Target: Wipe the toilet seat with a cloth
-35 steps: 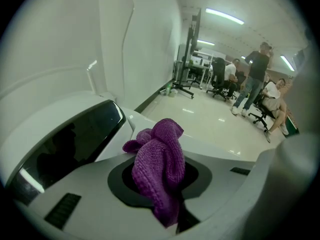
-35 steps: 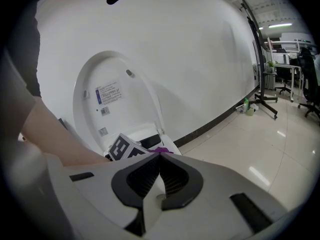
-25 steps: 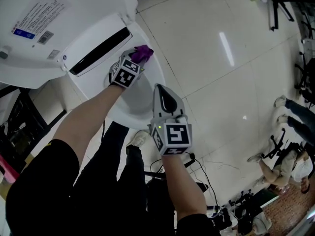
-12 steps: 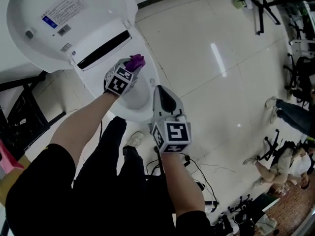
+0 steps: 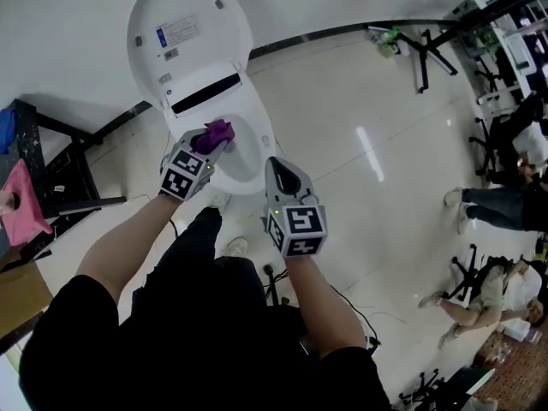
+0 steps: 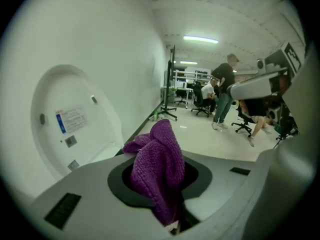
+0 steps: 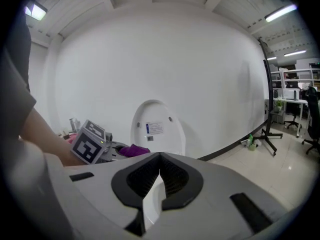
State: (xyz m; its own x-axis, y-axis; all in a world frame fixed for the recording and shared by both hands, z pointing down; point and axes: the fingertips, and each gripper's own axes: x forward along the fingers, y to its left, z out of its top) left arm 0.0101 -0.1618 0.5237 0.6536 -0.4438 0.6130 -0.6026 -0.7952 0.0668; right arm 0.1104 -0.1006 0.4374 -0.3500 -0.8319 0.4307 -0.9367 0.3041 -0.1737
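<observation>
The white toilet has its lid [image 5: 188, 32] raised against the wall, and its seat rim [image 5: 261, 144] lies just ahead of me. My left gripper [image 5: 204, 146] is shut on a purple cloth [image 5: 216, 133], held over the rear left part of the seat. The cloth [image 6: 157, 166] bunches up between the jaws, with the lid [image 6: 70, 119] behind it. My right gripper [image 5: 279, 168] hangs shut and empty near the seat's front right edge. From the right gripper [image 7: 159, 160] I see the lid [image 7: 157, 124], the left gripper [image 7: 92, 144] and the cloth [image 7: 132, 150].
A black stand [image 5: 51, 165] with a pink cloth [image 5: 26, 204] is left of the toilet. Cables [image 5: 278, 282] lie on the tiled floor by my feet. A tripod base [image 5: 419, 50] stands at the back right, and seated people [image 5: 488, 294] are at the far right.
The head view has pulled back, so the toilet looks smaller and farther. The left gripper with the cloth has shifted from the seat's rear right toward its rear left. The right gripper stays shut.
</observation>
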